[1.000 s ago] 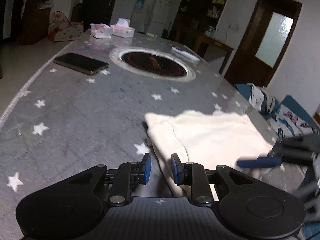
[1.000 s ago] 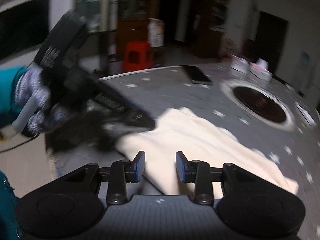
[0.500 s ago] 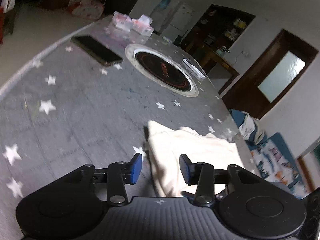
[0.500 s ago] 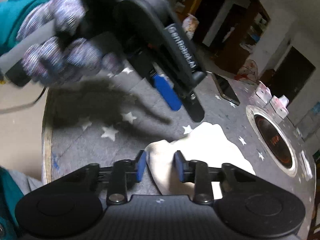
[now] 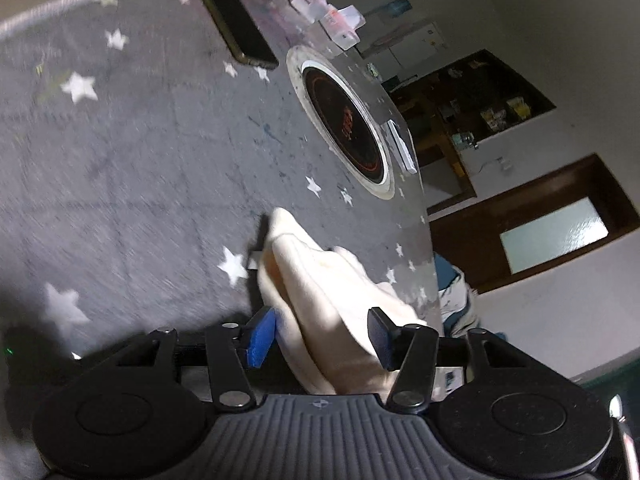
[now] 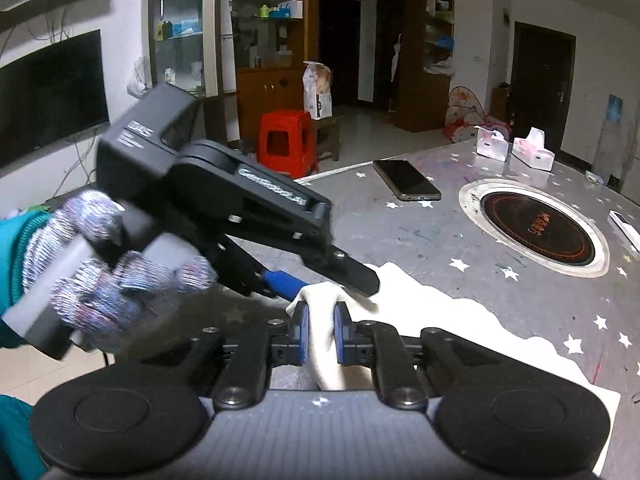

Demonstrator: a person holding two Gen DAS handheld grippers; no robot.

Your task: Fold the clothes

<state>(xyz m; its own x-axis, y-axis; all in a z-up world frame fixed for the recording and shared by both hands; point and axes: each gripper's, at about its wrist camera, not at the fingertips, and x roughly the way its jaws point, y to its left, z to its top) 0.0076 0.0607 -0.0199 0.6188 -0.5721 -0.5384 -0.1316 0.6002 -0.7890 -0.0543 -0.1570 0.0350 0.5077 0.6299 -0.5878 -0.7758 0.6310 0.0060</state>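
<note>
The cream garment lies on the star-printed grey worktop, filling the lower centre and lower right of the right wrist view. One bunched edge of it rises between the blue pads of my right hand-held gripper. The jaws are closing there and the pads already pinch that fold.

In the left wrist view the same garment runs from mid-frame down to the lower centre, passing between the fingers of my left hand-held gripper. Those jaws are opening; the cloth sits in the gap, close against the right finger and clear of the blue left pad.

From the right wrist view, my left hand-held gripper comes in from the left, carried by my gloved hand, with its tips at the garment's raised fold.

Further out on the worktop: a dark phone at upper centre, a round inset cooker at right, and two tissue boxes beyond.
</note>
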